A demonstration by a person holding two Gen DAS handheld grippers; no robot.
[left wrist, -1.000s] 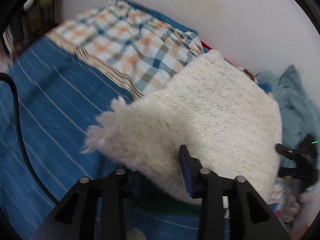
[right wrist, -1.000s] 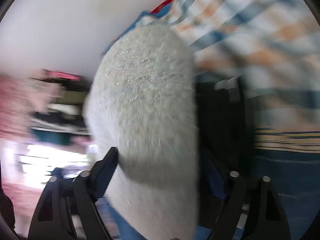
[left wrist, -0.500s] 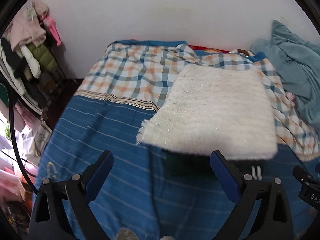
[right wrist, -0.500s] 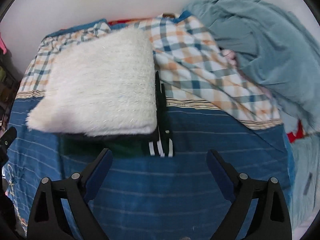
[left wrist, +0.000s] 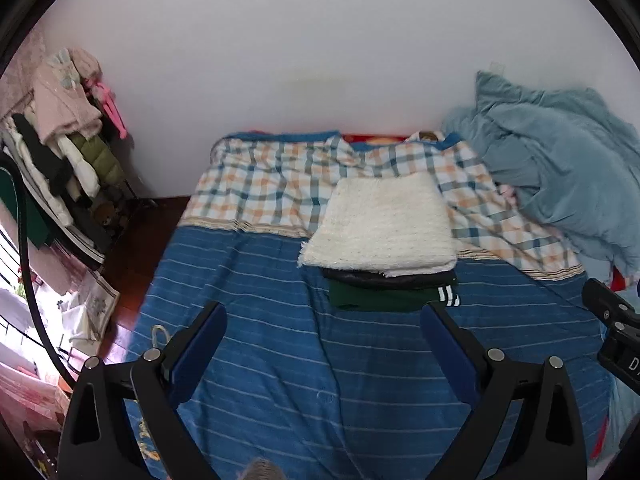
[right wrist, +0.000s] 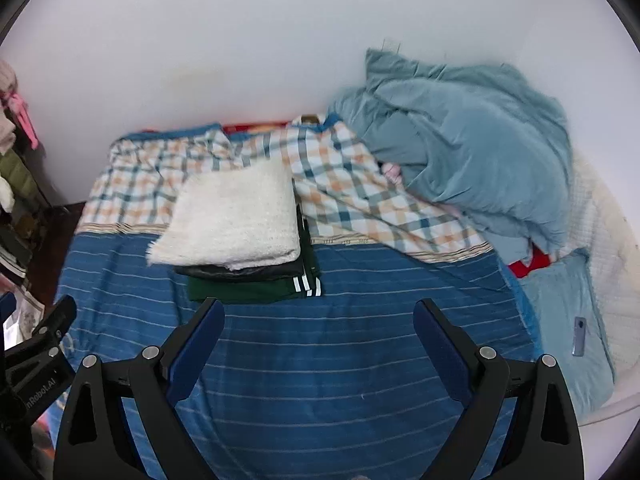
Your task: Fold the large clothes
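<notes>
A folded fluffy white sweater [left wrist: 384, 224] lies on top of a stack on the bed, over a folded black garment [left wrist: 390, 278] and a dark green garment with white stripes [left wrist: 384, 300]. The same stack shows in the right wrist view, with the white sweater [right wrist: 232, 220] on top. My left gripper [left wrist: 322, 340] is open and empty, held above the blue striped bedcover well in front of the stack. My right gripper [right wrist: 316, 336] is open and empty, also back from the stack.
A blue striped bedcover [left wrist: 280, 360] and a checked sheet [left wrist: 272, 184] cover the bed. A crumpled teal blanket [right wrist: 468, 148] is heaped at the right by the wall. A rack of hanging clothes [left wrist: 64, 152] stands at the left. A phone [right wrist: 579, 336] lies on a light blue pillow.
Both grippers let go of the white sweater, left it on the stack, opened and drew back from it towards the near side of the bed.
</notes>
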